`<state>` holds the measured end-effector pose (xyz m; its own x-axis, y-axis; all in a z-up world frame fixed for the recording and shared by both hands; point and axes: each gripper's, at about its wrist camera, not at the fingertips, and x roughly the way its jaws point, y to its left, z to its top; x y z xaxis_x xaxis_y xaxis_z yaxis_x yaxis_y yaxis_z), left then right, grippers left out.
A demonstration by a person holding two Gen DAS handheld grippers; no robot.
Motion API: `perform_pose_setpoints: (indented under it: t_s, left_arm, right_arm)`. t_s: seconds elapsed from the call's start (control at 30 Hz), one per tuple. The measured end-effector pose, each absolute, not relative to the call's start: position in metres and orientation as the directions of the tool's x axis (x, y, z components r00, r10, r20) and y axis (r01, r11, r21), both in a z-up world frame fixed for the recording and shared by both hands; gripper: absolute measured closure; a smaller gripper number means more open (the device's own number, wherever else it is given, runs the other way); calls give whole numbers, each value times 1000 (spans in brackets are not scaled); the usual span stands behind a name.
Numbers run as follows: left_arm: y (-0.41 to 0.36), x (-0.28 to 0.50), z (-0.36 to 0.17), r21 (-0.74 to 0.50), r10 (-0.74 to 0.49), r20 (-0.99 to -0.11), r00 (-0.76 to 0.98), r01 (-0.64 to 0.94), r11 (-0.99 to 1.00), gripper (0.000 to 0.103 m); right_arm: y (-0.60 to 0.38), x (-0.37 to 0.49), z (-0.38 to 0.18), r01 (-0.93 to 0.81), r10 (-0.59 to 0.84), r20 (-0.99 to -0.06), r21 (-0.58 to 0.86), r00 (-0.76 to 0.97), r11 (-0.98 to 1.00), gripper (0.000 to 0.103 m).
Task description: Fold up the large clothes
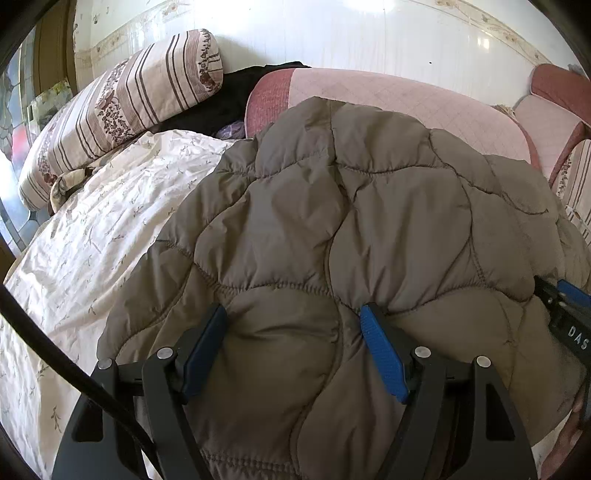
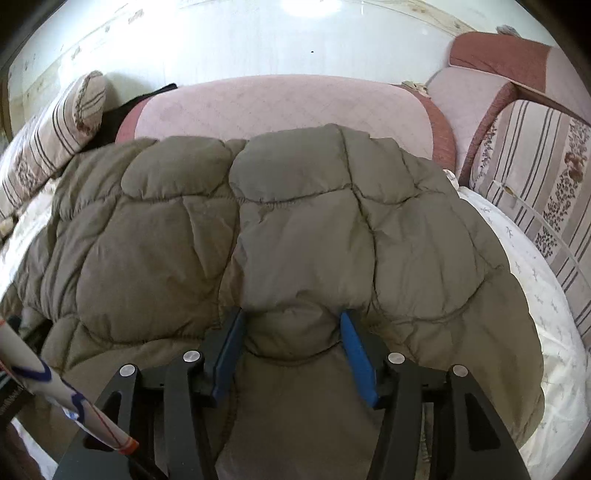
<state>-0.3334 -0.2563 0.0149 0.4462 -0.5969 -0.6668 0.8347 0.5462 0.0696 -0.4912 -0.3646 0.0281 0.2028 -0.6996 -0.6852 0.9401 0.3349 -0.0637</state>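
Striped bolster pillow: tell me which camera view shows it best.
The left wrist view. There the striped bolster pillow lies in full length against the wall, with its round end and floral bands clear. The right wrist view shows only its end and part of its side at the left edge, partly cut off by the brown quilted coat.

Both views were bright and daylit. A strong glare blew out the top of the wall (image 1: 362,3) in the left wrist view, and the same white patch sat at the top centre of the right wrist view, wiping out detail there. Light fell softly across the quilted jacket (image 1: 332,221), with shallow shadows only in its stitched seams. The bed sheet (image 1: 92,240) near the left edge of the bed looked close to overexposed. Fisheye bending curved the wall line and darkened every corner into black. The paper roll (image 2: 55,387) at lower left of the right wrist view was blurred.
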Motion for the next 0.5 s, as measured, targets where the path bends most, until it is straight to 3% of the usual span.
perform_pose_setpoints:
  t_s: [0.27, 0.4, 0.5]
  left_arm:
    - [-255, -334, 16, 64, -599, -668, 442, 835, 546, 28]
    - [-255, -334, 17, 60, -599, -669, 441, 835, 547, 28]
    - [-254, -334, 17, 59, -599, -669, 440, 835, 547, 28]
  right_arm:
    - [-364, -511, 43, 941, -693, -671, 20, 264, 339, 44]
    - [-370, -546, 67, 968, -751, -619, 62, 228, 243, 44]
    - [-382, -575, 66, 988, -758, -634, 68, 153, 142, 45]
